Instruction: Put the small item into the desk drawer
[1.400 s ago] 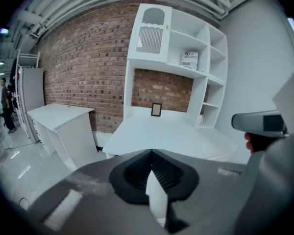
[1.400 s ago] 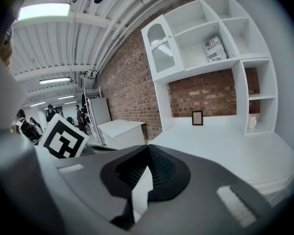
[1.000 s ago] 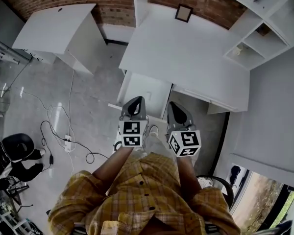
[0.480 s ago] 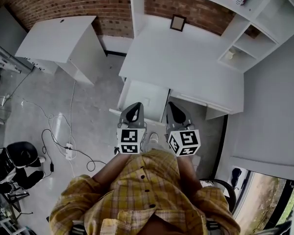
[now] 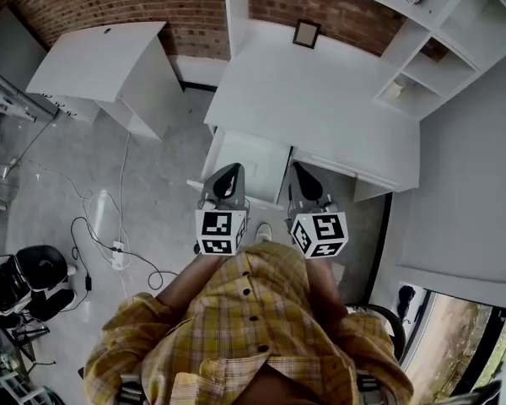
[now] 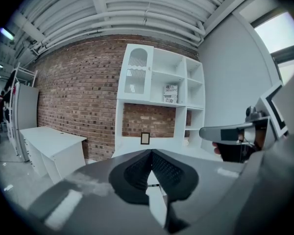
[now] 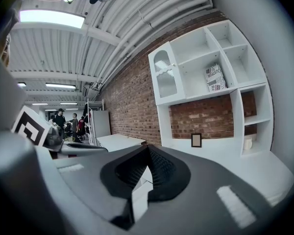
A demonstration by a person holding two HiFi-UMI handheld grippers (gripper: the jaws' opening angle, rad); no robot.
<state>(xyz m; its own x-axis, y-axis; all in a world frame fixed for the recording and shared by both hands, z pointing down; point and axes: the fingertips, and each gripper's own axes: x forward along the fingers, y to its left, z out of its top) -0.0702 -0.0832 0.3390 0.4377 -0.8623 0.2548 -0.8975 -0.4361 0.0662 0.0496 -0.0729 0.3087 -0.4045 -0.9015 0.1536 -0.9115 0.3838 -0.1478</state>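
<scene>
A white desk (image 5: 320, 99) stands against the brick wall, with its drawer unit (image 5: 251, 160) at the front left below the top. A small pale item (image 5: 394, 91) sits in a low cubby of the white shelving and also shows as a pale item (image 7: 248, 144) in the right gripper view. My left gripper (image 5: 227, 175) and right gripper (image 5: 303, 177) hang side by side in front of the drawer unit, short of the desk. Both are shut with nothing between the jaws, as the left gripper (image 6: 151, 153) and the right gripper (image 7: 147, 150) show in their own views.
A small picture frame (image 5: 305, 33) stands at the back of the desk. A second white table (image 5: 101, 53) is to the left. Cables and a power strip (image 5: 118, 247) lie on the floor, beside a black chair (image 5: 25, 277). People (image 7: 63, 121) stand far off.
Both grippers have drifted slightly forward toward the desk, and the left one has edged a little left. Their jaws stay shut and nothing was picked up.
</scene>
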